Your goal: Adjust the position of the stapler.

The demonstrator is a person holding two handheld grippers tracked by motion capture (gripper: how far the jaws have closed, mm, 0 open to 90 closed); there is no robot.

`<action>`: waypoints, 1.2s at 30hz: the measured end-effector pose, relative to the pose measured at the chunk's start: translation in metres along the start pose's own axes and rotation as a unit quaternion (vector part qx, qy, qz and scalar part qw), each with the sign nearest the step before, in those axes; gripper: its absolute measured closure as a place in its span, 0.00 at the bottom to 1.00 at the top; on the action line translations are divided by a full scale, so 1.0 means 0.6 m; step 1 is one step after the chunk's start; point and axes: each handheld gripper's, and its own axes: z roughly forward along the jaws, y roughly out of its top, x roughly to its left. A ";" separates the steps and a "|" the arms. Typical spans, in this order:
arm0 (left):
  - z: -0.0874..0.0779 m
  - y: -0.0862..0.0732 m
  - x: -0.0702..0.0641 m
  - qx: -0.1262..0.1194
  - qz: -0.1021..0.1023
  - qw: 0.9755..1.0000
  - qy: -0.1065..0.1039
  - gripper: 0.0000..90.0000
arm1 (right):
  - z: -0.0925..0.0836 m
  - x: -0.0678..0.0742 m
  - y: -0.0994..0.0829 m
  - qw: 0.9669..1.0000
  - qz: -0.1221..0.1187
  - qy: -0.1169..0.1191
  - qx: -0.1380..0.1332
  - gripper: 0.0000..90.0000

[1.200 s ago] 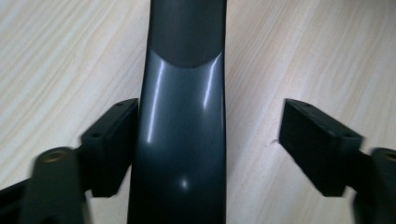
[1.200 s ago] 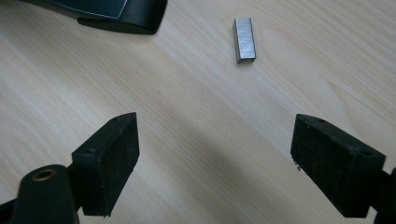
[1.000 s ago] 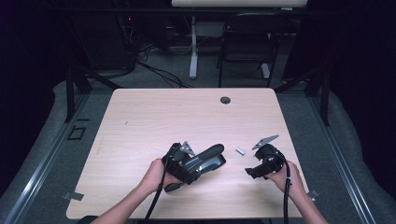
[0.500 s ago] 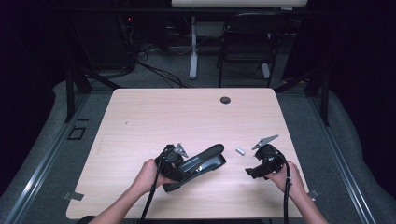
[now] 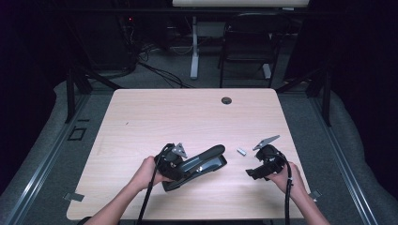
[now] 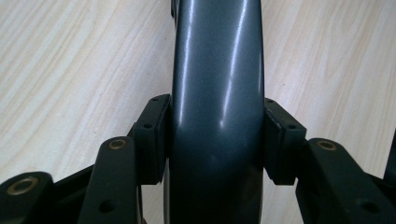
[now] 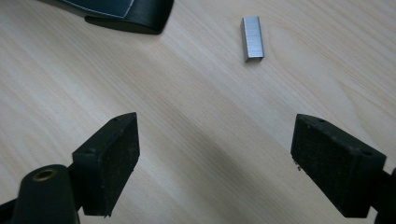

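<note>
A dark grey stapler (image 5: 204, 161) lies on the wooden table (image 5: 187, 117), near the front edge. My left gripper (image 5: 180, 167) holds its rear end. In the left gripper view both pads press on the sides of the stapler's rounded body (image 6: 217, 88); the jaws have just been closing on it. A short silver strip of staples (image 5: 241, 151) lies to the right of the stapler's nose. My right gripper (image 5: 254, 172) rests low over the table to the right, open, nothing between its pads. The right gripper view has the staple strip (image 7: 252, 38) ahead of it and the stapler's tip (image 7: 126, 11) at top left.
A round cable hole (image 5: 226, 100) sits near the table's far edge. A black chair (image 5: 248, 42) and a desk leg (image 5: 194, 47) stand on the floor beyond the table. Bare wood stretches across the table's left and far parts.
The left gripper's jaws have closed onto the stapler's body, and the left hand has shifted slightly to the left. The right gripper and the staple strip have not moved.
</note>
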 end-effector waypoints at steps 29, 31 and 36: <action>0.013 0.000 -0.006 -0.010 0.028 0.999 -0.039 0.39 | -0.005 0.061 0.067 0.990 -0.060 0.086 -0.097 0.16; 0.008 -0.010 -0.010 -0.008 0.020 0.999 -0.035 0.32 | -0.003 0.069 0.074 0.990 -0.067 0.083 -0.098 0.17; 0.008 -0.008 -0.017 -0.016 0.000 0.999 -0.029 0.25 | -0.001 0.076 0.089 0.988 -0.070 0.089 -0.104 0.19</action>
